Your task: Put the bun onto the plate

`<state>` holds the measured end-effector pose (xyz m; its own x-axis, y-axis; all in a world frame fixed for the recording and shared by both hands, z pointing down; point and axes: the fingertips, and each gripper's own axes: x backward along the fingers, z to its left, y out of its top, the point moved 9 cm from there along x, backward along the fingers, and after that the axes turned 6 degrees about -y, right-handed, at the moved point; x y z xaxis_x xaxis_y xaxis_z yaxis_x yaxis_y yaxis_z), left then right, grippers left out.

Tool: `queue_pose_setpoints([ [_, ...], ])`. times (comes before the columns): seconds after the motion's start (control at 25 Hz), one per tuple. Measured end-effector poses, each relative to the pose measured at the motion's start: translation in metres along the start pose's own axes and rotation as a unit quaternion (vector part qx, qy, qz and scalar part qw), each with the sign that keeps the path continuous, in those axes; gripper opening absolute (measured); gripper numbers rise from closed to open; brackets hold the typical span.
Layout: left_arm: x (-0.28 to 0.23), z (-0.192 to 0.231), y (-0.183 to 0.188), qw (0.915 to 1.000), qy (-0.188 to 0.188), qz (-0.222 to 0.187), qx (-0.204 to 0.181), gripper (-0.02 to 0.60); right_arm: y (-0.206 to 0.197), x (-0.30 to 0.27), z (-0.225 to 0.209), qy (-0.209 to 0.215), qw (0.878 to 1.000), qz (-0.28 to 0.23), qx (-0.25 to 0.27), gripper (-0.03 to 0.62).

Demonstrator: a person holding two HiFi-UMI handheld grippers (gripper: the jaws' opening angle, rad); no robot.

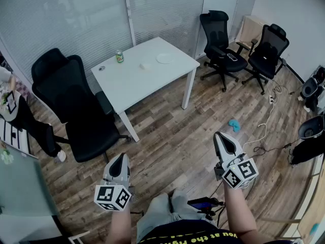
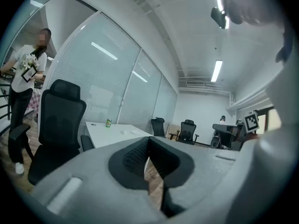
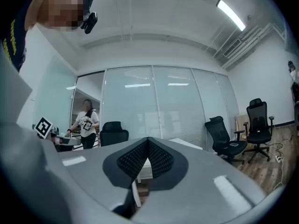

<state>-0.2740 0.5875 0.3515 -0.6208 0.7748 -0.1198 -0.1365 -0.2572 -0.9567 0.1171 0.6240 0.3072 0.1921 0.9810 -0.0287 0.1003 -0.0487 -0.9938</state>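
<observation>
Both claws sit up close and idle: the left gripper (image 1: 121, 159) has its jaws pressed together on nothing, and the right gripper (image 1: 223, 136) is the same, fully closed and empty. Small pale lump on the white table (image 1: 127, 85) looks like the bun (image 1: 142, 65), roughly 12 o'clock from me and well apart from either claw; too small to be sure of its shape. Its plate (image 1: 164, 58) sits near it at the bun's 2 o'clock, with a green can (image 1: 119, 56) at its 10 o'clock. Step in hand is just the approach, I'd say. Walk to the near long edge, steering clear of the black chair (image 1: 76, 105) at 10 o'clock. Open one claw before reaching, probably the right, since the plate is on that side. Come in level, straddle the bun, close softly as it is likely squashy. Lift clear, short hop to the plate, let go low.
</observation>
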Motion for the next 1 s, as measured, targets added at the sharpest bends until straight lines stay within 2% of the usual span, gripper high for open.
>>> queue_pose_setpoints([
  [1.0,-0.026,-0.008,0.001,1.0000,0.006,0.000,-0.005,0.002,0.008,-0.008,-0.020,0.002,1.000,-0.011,0.006,0.006],
])
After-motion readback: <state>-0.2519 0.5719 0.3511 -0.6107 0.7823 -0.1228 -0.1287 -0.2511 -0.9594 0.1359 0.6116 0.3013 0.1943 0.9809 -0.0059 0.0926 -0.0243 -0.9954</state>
